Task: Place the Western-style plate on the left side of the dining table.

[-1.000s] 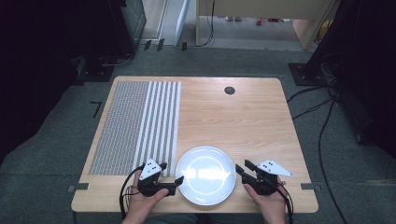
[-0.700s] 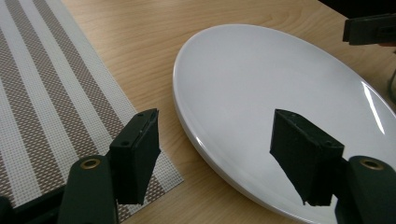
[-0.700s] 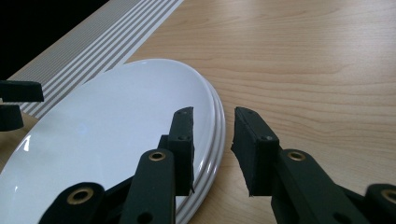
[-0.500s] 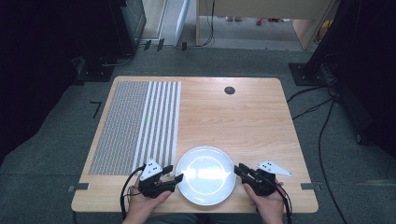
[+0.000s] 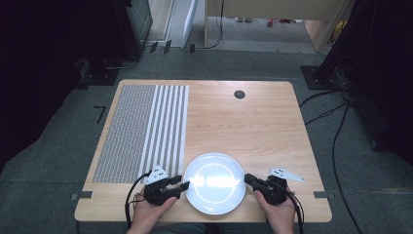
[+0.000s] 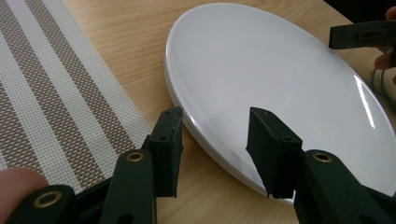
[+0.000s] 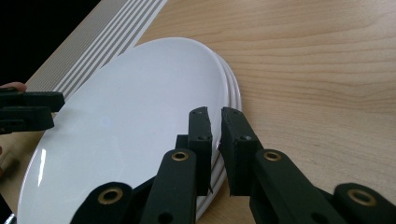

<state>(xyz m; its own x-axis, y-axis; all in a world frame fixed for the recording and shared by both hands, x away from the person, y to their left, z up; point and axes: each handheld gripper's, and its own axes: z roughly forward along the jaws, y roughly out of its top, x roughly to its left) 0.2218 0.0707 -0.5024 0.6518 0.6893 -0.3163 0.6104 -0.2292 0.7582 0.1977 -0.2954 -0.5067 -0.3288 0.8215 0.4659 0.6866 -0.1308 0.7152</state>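
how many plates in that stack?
3 plates going by their rims, all in one stack at the table's near edge, right of the striped mat; more may be hidden beneath.

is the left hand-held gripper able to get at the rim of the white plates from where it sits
Probably yes: the left hand-held gripper already straddles the near rim of the stacked round white plates, its jaws just closing with a gap left. Bare wooden table around it; nothing blocks it.

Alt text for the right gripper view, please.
Right hand-held gripper, black jaws nearly together, pinches the near rim of a stack of round white ceramic plates on a light wooden table. A striped woven placemat lies beyond.
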